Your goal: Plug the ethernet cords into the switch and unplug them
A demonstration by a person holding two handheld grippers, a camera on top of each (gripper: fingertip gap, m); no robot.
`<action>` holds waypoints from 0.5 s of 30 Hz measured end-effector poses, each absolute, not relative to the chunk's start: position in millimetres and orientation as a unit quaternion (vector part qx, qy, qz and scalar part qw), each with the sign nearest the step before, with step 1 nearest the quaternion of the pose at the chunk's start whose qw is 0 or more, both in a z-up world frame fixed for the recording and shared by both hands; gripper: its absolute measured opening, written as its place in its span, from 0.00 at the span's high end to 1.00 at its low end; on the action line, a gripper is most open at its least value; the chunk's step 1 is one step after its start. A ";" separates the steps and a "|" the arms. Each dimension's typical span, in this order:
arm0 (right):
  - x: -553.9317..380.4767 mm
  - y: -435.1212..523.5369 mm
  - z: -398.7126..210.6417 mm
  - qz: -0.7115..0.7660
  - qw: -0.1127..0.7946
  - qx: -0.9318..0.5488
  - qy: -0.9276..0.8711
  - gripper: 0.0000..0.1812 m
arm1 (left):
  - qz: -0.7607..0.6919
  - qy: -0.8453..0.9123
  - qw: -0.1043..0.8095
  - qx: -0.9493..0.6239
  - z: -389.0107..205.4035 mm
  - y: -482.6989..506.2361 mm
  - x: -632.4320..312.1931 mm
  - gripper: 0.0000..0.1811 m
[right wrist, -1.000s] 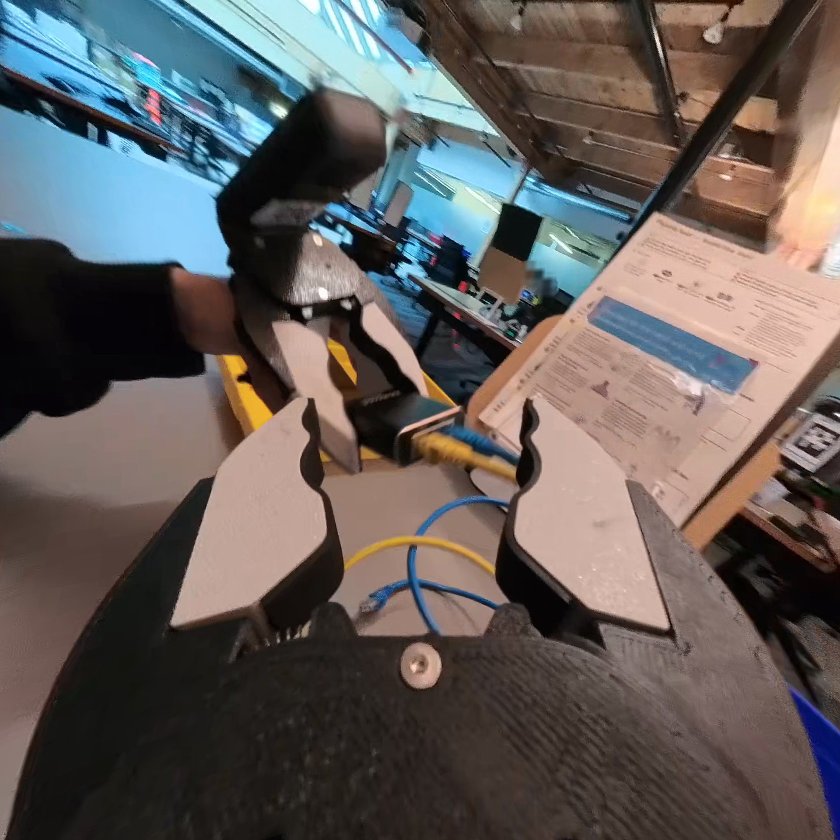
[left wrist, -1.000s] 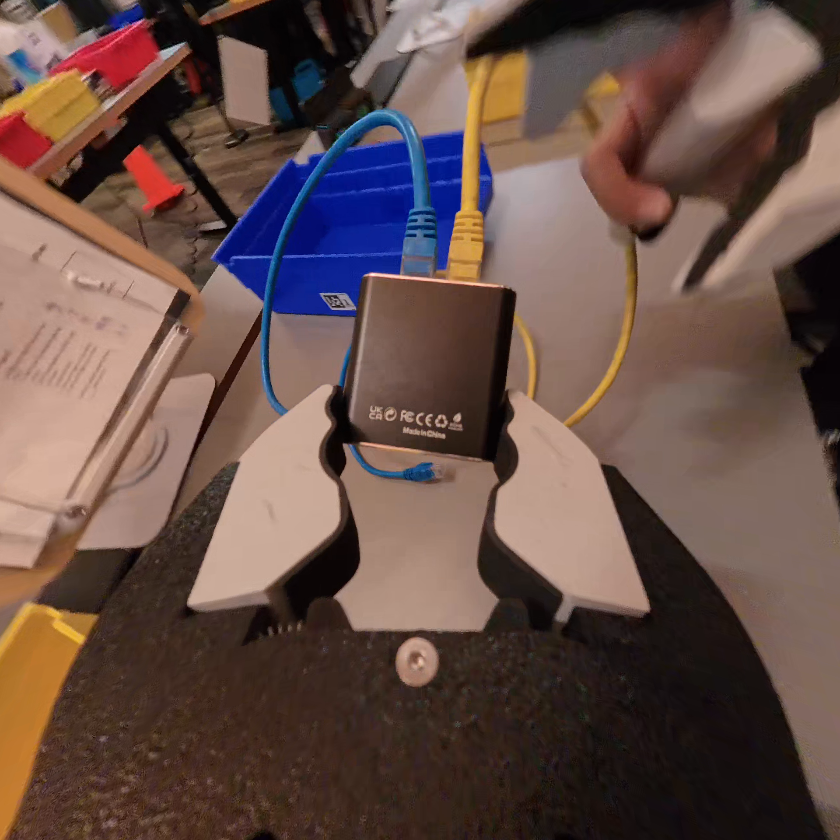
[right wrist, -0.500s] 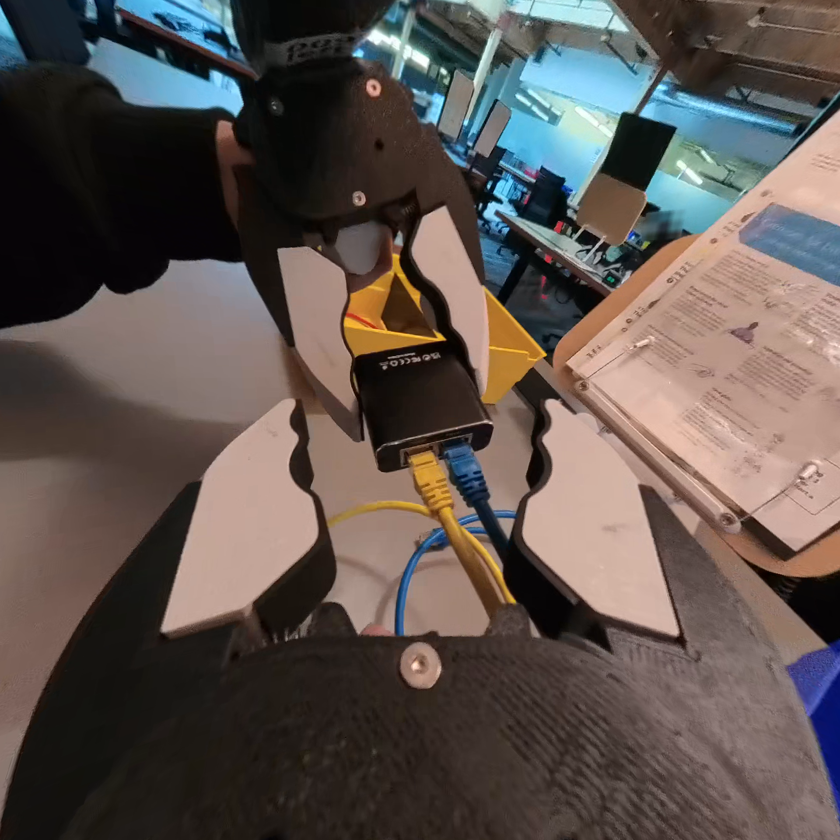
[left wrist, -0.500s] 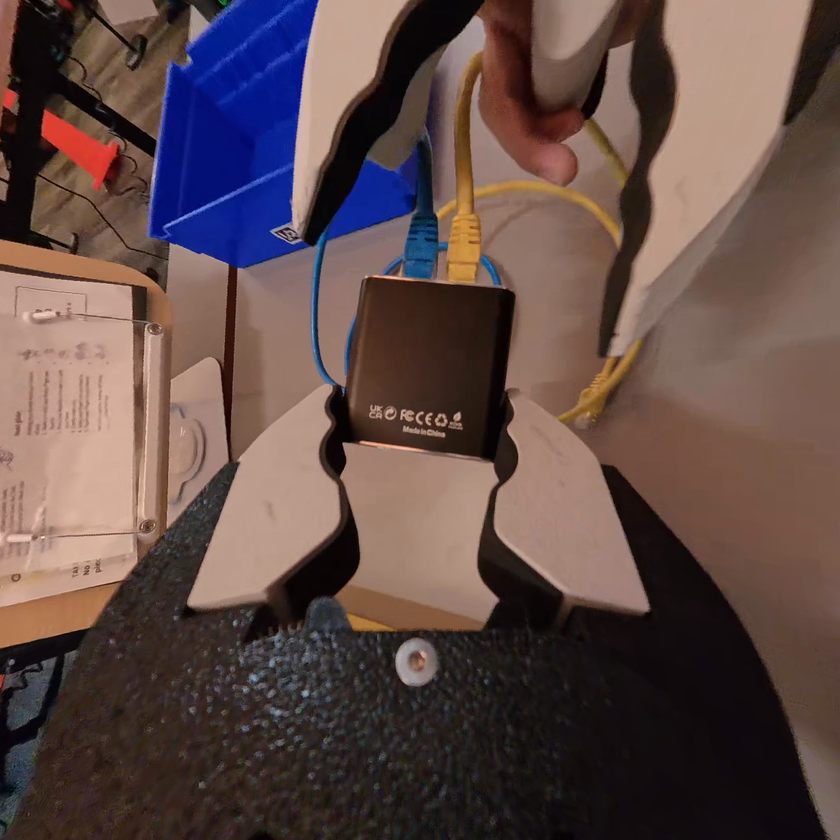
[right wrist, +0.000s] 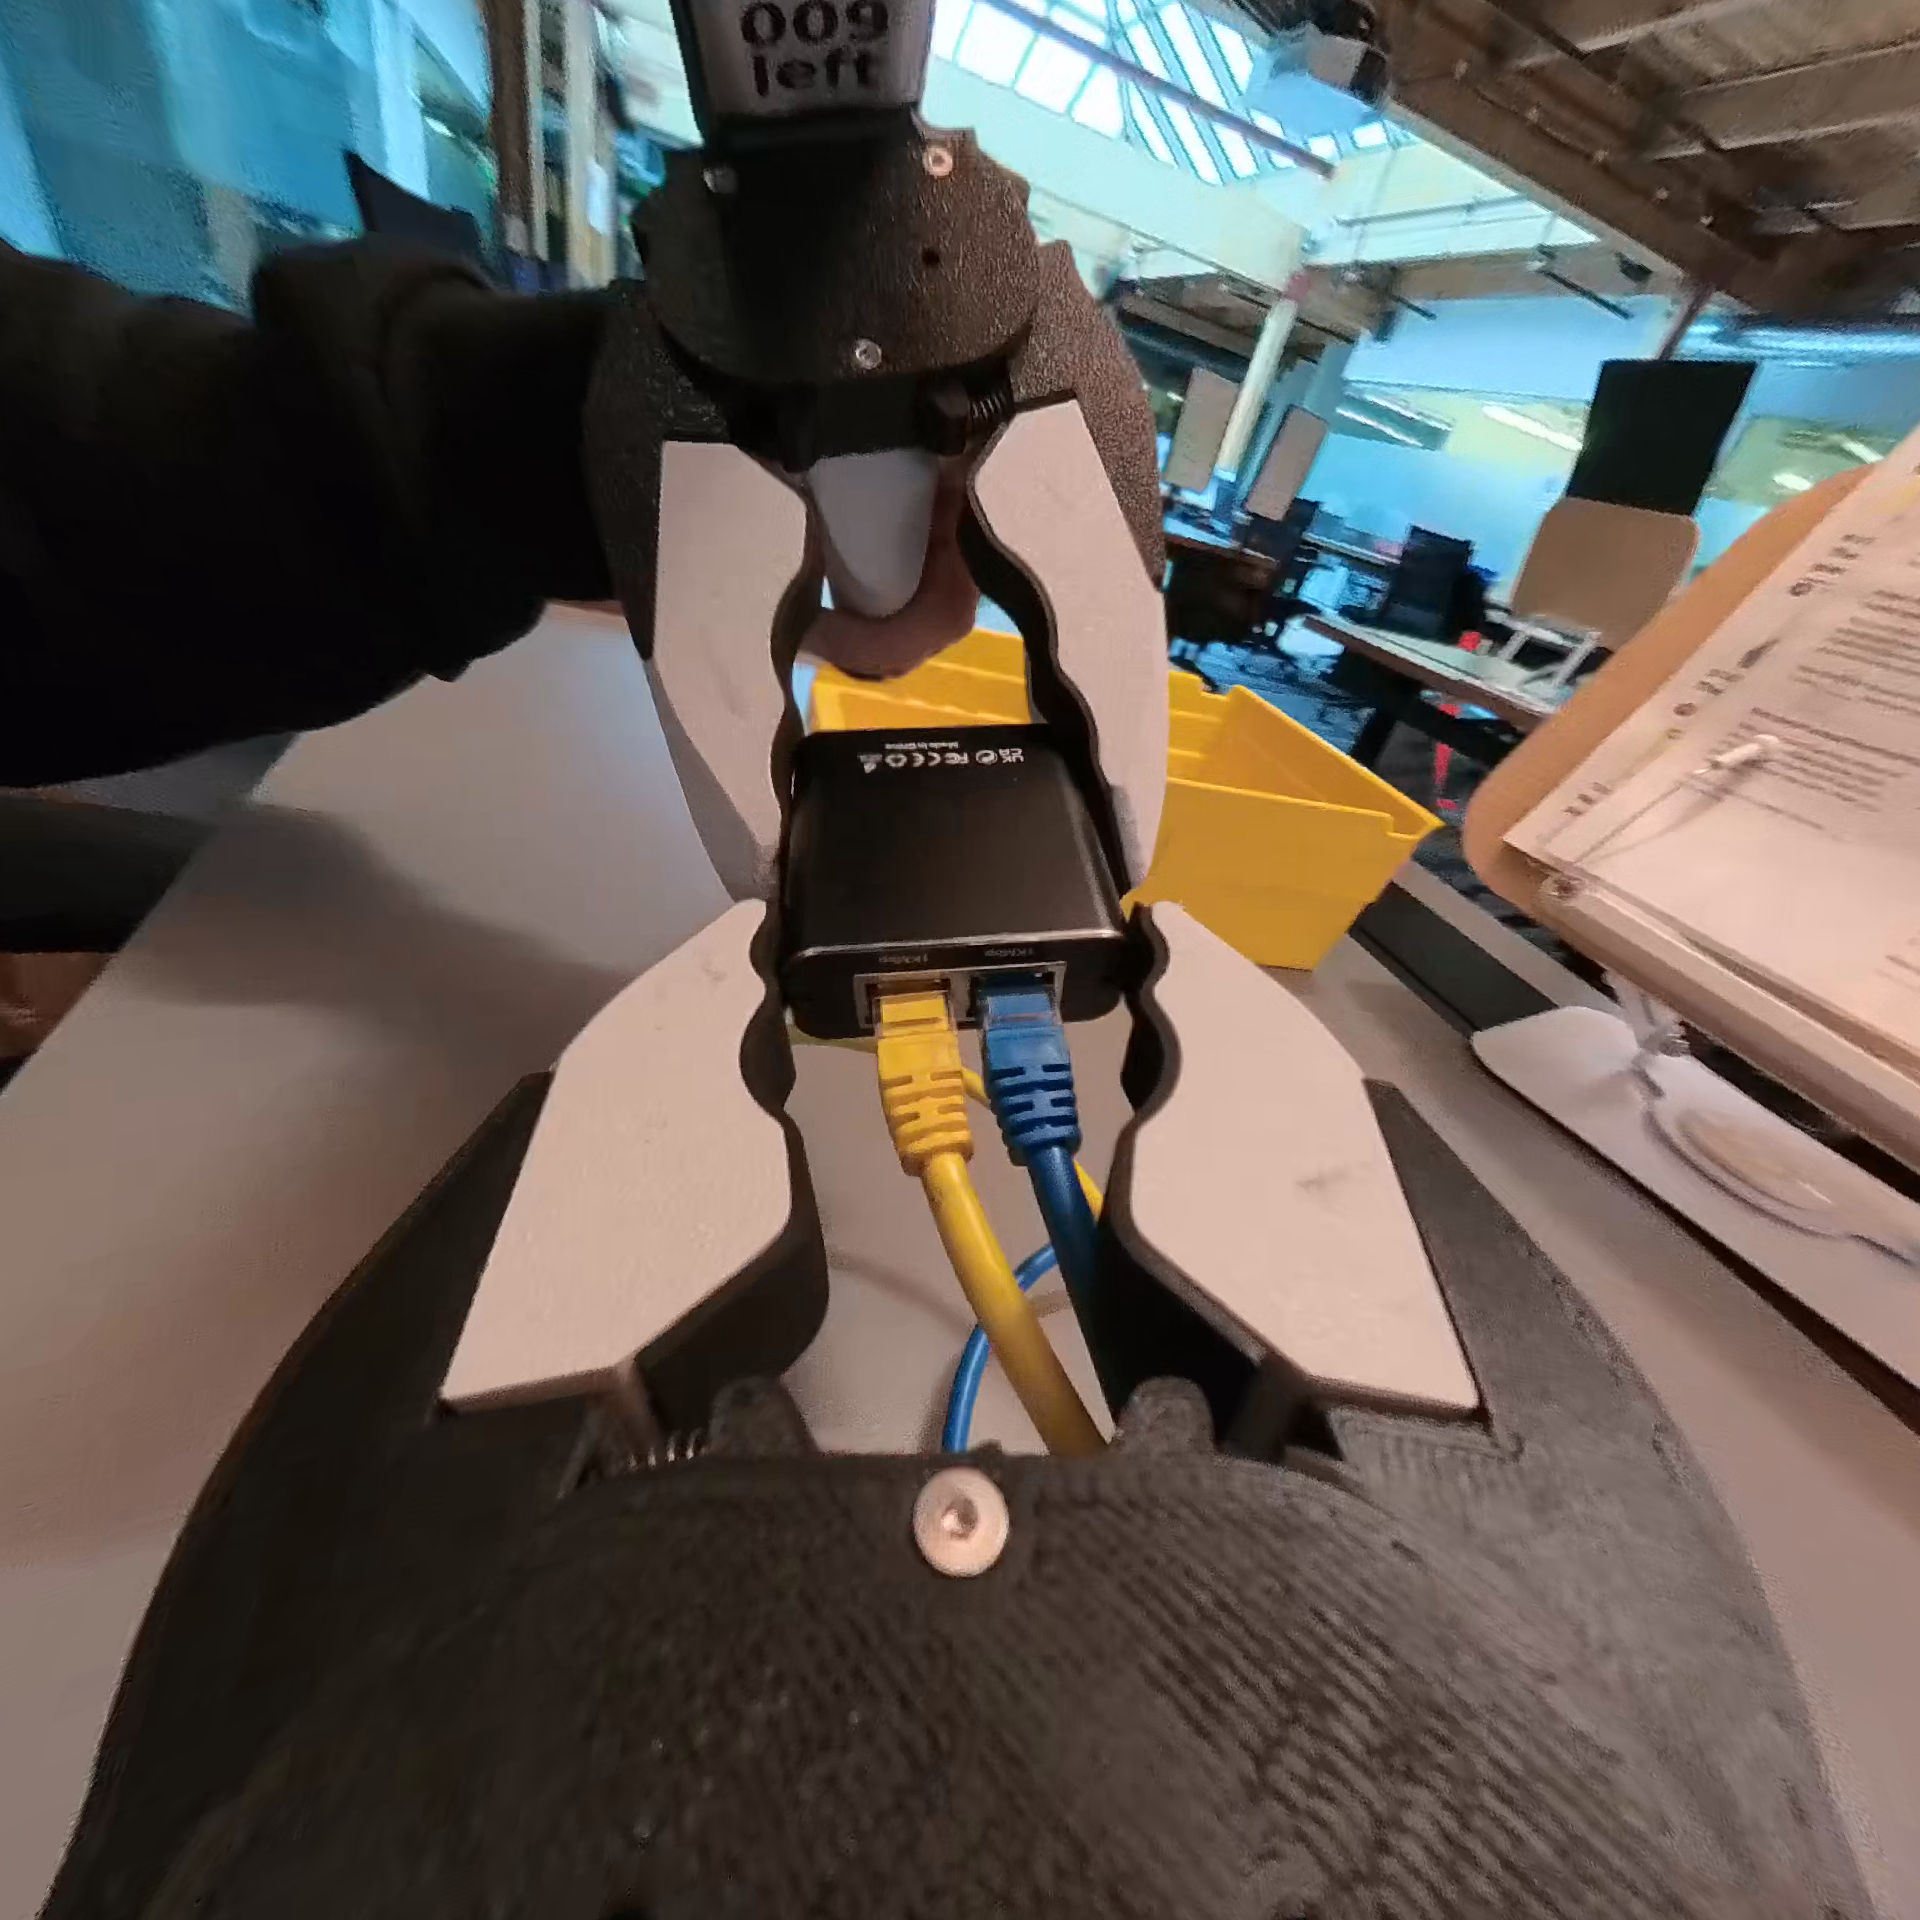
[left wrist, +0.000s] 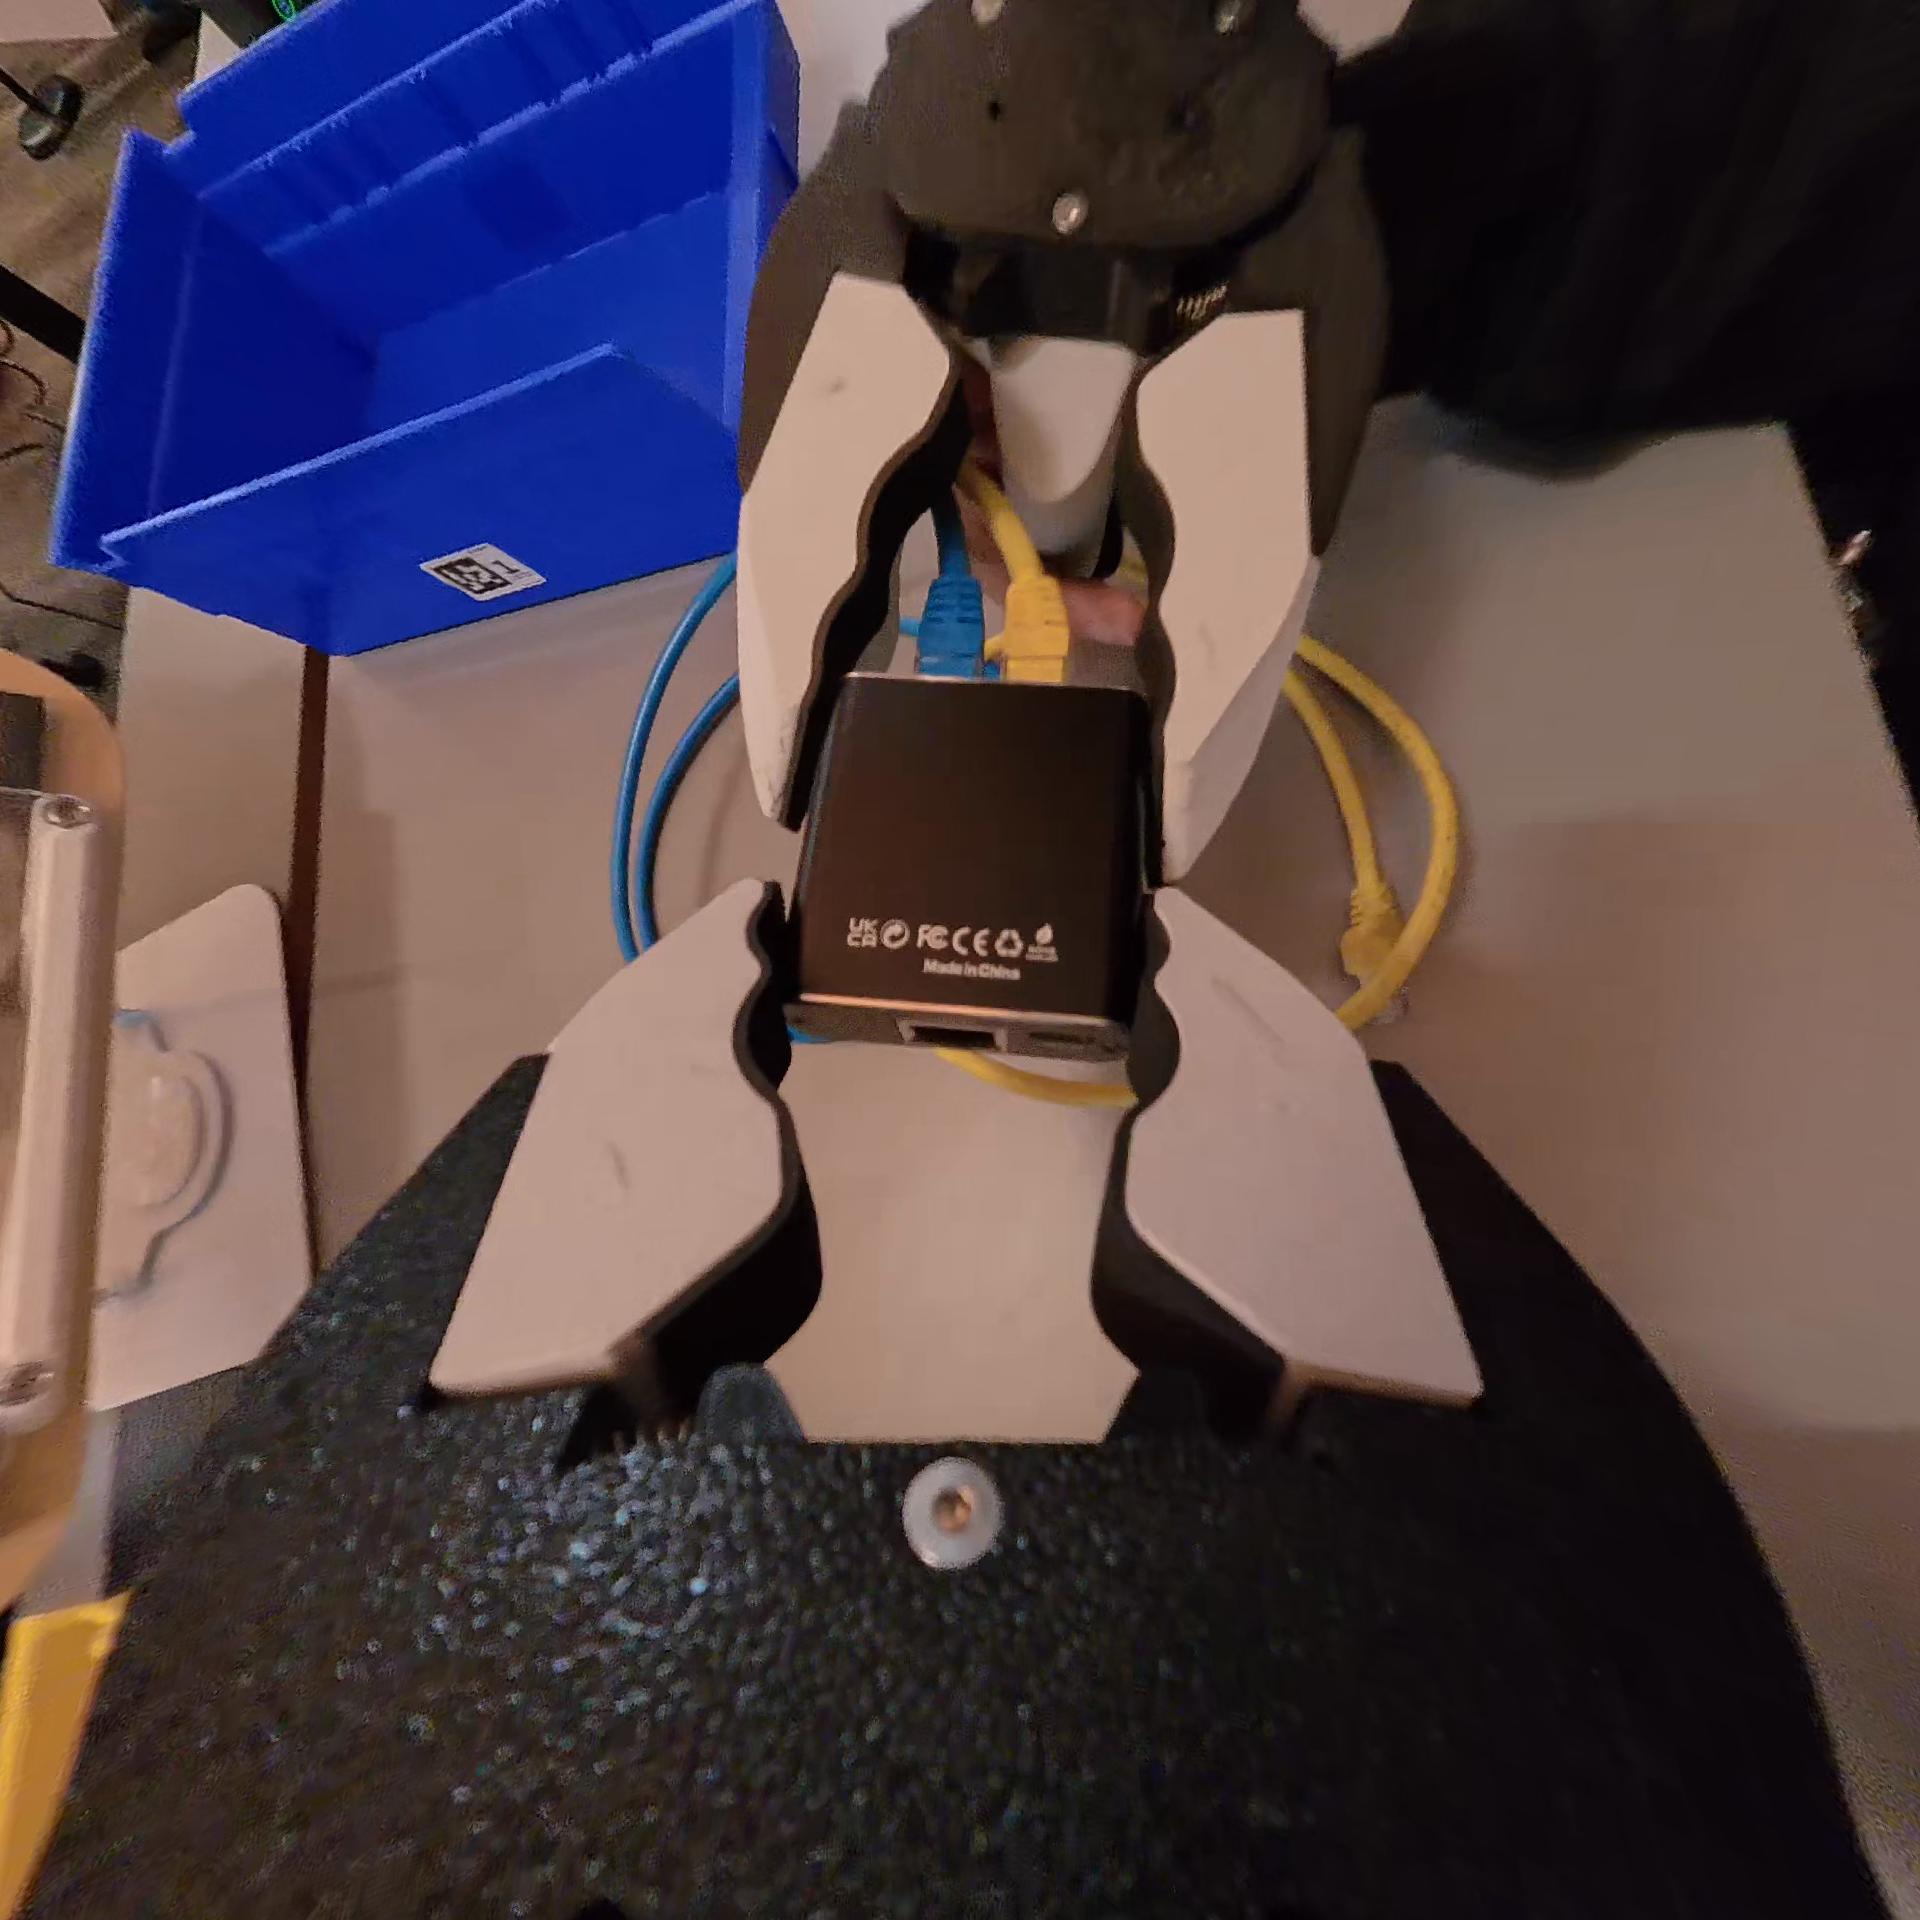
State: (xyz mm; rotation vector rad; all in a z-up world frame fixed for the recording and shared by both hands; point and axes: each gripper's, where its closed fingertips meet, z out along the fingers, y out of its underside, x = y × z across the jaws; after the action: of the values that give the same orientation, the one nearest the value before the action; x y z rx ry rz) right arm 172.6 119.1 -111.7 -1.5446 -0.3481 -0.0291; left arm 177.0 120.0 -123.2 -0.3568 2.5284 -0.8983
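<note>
The black switch is held above the table between both grippers. My left gripper is shut on its near end; it also shows in the right wrist view. My right gripper faces it from the other side, and its fingers press the switch's sides at the port end; it also shows in the left wrist view. The blue cord and the yellow cord are plugged into two side-by-side ports and run back between my right fingers. The yellow cord's free plug lies on the table.
A blue bin stands at the table's far left. A yellow bin stands behind the switch in the right wrist view. A clipboard stand with papers and its white base stand at the side. Cord loops lie on the grey table.
My right gripper has come in from the far side, over the cords, and narrowed onto the switch's port end. My left gripper has kept its hold and tilted down toward the table.
</note>
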 end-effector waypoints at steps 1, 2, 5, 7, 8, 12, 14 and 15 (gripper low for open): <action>173.3 119.9 -113.5 -0.002 0.704 -0.692 -0.160 0.66 | -0.329 0.909 0.213 -0.141 -123.7 120.7 177.2 0.65; 175.2 120.8 -114.2 -0.006 0.707 -0.687 -0.165 0.65 | -0.331 0.905 0.213 -0.162 -124.6 123.1 178.3 0.65; 186.2 119.2 -117.0 -0.016 0.701 -0.697 -0.154 0.65 | -0.357 0.873 0.210 -0.257 -123.5 132.4 181.2 0.59; 191.8 114.1 -118.4 -0.031 0.705 -0.693 -0.149 0.65 | -0.426 0.831 0.173 -0.312 -113.8 126.4 175.3 0.59; 190.9 112.1 -118.5 -0.026 0.709 -0.689 -0.147 0.65 | -0.464 0.805 0.147 -0.340 -107.8 122.5 172.0 0.59; 186.4 112.8 -119.7 -0.046 0.715 -0.680 -0.158 0.65 | -0.525 0.708 0.038 -0.471 -112.0 122.1 172.2 0.68; 186.3 115.9 -123.6 -0.062 0.709 -0.684 -0.163 0.65 | -0.547 0.673 -0.026 -0.497 -118.9 113.8 170.5 0.73; 183.2 116.5 -125.4 -0.061 0.706 -0.684 -0.172 0.65 | -0.557 0.660 -0.049 -0.502 -122.6 110.1 170.5 0.78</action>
State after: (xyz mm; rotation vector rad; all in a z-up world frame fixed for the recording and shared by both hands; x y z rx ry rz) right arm 183.2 116.5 -125.4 -1.5205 -0.3831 -0.1363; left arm 170.5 110.1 -122.6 -1.6283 2.1393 -1.8070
